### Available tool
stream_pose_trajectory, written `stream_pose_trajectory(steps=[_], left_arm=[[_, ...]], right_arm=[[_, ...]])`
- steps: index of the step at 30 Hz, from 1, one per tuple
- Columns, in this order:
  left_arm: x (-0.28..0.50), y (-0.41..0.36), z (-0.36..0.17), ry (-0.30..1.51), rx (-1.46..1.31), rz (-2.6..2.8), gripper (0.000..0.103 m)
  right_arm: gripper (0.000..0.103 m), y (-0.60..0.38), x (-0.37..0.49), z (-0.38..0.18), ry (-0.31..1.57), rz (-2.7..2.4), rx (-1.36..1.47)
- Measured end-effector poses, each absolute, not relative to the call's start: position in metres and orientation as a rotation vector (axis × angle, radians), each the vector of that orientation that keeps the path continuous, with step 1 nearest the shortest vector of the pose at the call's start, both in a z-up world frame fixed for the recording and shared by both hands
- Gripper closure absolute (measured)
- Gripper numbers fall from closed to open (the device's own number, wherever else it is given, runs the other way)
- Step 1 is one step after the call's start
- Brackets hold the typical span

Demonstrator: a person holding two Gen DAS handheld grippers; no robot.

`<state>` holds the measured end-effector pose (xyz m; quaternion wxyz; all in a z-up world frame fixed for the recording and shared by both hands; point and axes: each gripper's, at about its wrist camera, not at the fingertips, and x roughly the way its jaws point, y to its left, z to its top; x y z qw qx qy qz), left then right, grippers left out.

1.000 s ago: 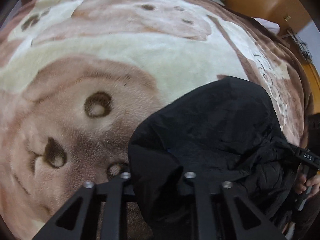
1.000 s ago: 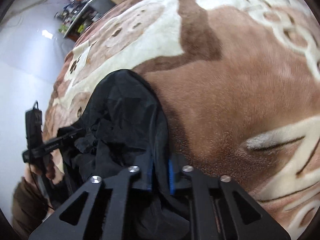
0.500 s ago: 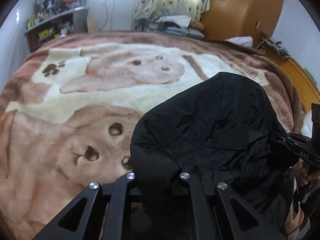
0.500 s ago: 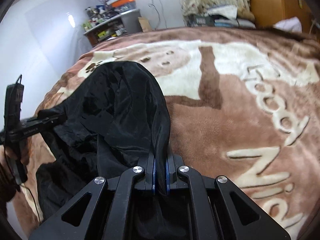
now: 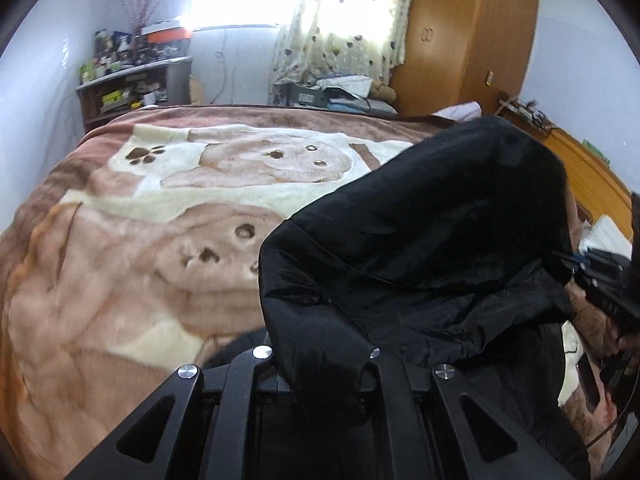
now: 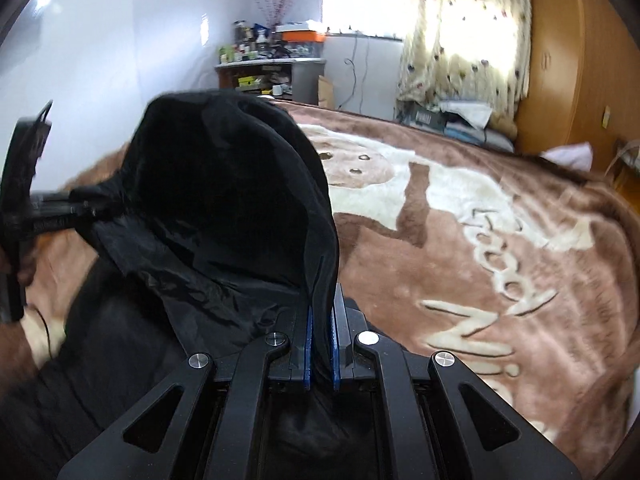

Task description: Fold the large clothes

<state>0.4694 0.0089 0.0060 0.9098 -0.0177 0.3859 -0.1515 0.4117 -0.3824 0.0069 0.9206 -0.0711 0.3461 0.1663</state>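
A black hooded jacket hangs between my two grippers above the bed. My left gripper is shut on one edge of it; the cloth drapes over its fingers and hides them. My right gripper is shut on the other edge, with cloth pinched between its blue pads. The jacket's hood bulges up at the left of the right wrist view. The right gripper shows at the right edge of the left wrist view, and the left gripper at the left edge of the right wrist view.
A brown and cream bear-print blanket covers the bed below. A wooden wardrobe stands at the back right, a cluttered shelf at the back left, and a curtained window behind a pile of things.
Both grippers have risen and tilted up with the jacket, so the views now take in the room instead of looking down at the blanket. The jacket hangs higher off the bed.
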Motion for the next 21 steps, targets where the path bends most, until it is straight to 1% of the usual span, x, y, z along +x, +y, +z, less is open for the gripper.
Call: stream_pose_trajectory(steps=[2,5,6,8,10,14,15,16,18,19,20,21], left_arm=[[0.453,0.014,0.001,0.786,-0.087,-0.31,0.091],[0.428,0.022,-0.001,0.77,-0.153,-0.327,0.087],[0.419,0.022,-0.002,0.761,-0.147,-0.32,0.082],[0.403,0.019,-0.006,0.767,-0.129,-0.332,0.08],[0.392,0.02,-0.013,0.797,-0.145,-0.338,0.072],[0.371,0.053,-0.022,0.836,-0.276,-0.274,0.07],[0.366,0.062,-0.024,0.843,-0.309,-0.257,0.065],[0.361,0.071,-0.025,0.85,-0.356,-0.239,0.056],[0.349,0.088,-0.024,0.869,-0.474,-0.238,0.049],[0.346,0.094,-0.024,0.872,-0.524,-0.27,0.048],[0.341,0.098,-0.022,0.876,-0.587,-0.301,0.047],[0.338,0.101,-0.021,0.879,-0.623,-0.307,0.041]], right_arm=[[0.097,-0.385,0.396,0.003,0.699,0.328,-0.145],[0.097,-0.39,0.377,-0.004,0.683,0.301,-0.135],[0.097,-0.392,0.372,-0.009,0.689,0.294,-0.119],[0.097,-0.394,0.359,-0.017,0.685,0.271,-0.109],[0.096,-0.396,0.346,-0.022,0.685,0.259,-0.087],[0.094,-0.404,0.325,-0.032,0.732,0.269,0.039],[0.094,-0.404,0.319,-0.033,0.739,0.267,0.064],[0.094,-0.408,0.314,-0.033,0.751,0.276,0.112],[0.092,-0.415,0.304,-0.033,0.774,0.283,0.205],[0.087,-0.416,0.298,-0.031,0.773,0.28,0.232],[0.083,-0.422,0.293,-0.031,0.777,0.276,0.281],[0.083,-0.425,0.289,-0.031,0.785,0.287,0.329]])
